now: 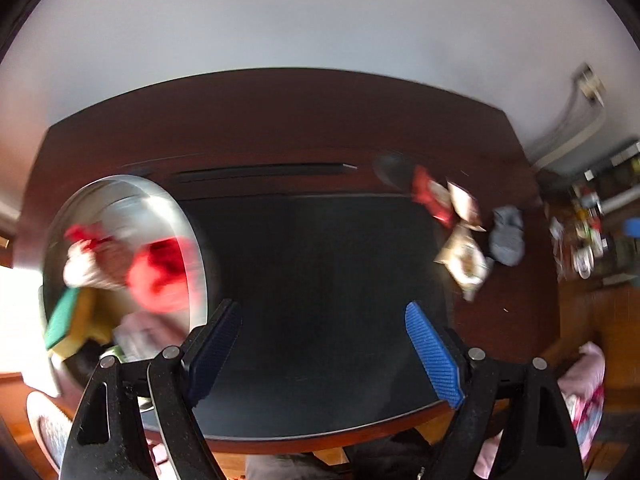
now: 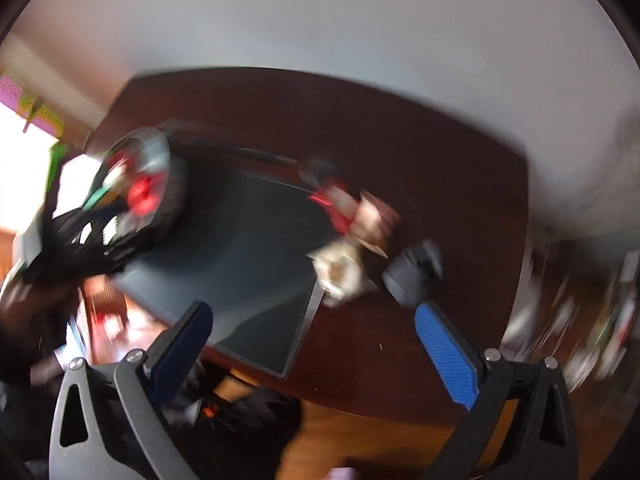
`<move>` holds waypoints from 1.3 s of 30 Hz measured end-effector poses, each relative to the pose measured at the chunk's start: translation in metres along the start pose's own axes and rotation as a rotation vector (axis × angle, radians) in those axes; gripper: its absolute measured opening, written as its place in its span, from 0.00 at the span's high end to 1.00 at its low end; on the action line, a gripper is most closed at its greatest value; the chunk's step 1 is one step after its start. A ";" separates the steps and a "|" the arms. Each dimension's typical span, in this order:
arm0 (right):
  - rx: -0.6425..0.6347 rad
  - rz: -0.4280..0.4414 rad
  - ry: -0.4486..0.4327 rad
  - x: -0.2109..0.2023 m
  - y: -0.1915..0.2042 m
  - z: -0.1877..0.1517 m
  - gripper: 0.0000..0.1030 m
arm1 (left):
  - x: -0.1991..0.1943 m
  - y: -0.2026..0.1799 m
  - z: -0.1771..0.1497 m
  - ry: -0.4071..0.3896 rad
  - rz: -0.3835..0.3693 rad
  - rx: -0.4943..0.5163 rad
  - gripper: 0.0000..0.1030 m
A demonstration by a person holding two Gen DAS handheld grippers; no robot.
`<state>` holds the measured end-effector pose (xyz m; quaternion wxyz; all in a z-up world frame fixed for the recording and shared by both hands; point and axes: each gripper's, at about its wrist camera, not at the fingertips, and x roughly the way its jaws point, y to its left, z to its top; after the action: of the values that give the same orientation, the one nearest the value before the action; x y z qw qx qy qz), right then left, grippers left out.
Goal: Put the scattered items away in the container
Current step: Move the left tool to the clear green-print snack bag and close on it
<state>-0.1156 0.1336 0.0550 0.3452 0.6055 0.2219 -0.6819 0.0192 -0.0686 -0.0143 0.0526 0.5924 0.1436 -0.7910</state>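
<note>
A metal bowl [image 1: 120,196] stands at the left of the dark mat [image 1: 320,280], holding a red item [image 1: 164,276], a red-and-white packet [image 1: 92,256] and a green-yellow sponge [image 1: 72,320]. At the mat's right edge lie a red wrapper [image 1: 430,196], two pale snack packets [image 1: 464,256] and a grey cloth [image 1: 508,236]. My left gripper [image 1: 324,340] hangs open over the mat, nothing between its blue pads. In the blurred right wrist view my right gripper [image 2: 316,344] is open above the mat's corner, with the packets [image 2: 344,268] and grey cloth [image 2: 412,276] just ahead.
The mat lies on a dark brown wooden table [image 1: 280,120] against a pale wall. A black slot [image 1: 260,170] runs along the table behind the mat. Cluttered shelves [image 1: 588,232] stand at the far right. The other gripper's black frame [image 2: 80,240] shows beside the bowl [image 2: 144,176].
</note>
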 end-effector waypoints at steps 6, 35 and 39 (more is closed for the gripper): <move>0.360 0.000 -0.037 0.063 -0.123 -0.059 0.00 | 0.050 -0.074 0.015 0.054 -0.052 0.065 0.17; 0.414 0.122 -0.110 0.123 -0.170 -0.106 0.00 | 0.167 -0.174 0.031 0.120 0.081 0.066 0.07; 0.425 0.127 -0.105 0.127 -0.173 -0.109 0.00 | 0.171 -0.177 0.033 0.123 0.102 0.085 0.07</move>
<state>-0.1738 0.3012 -0.1073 0.2633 0.6411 0.0166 -0.7206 -0.1067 0.1056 -0.1396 0.0588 0.6481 0.0826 -0.7548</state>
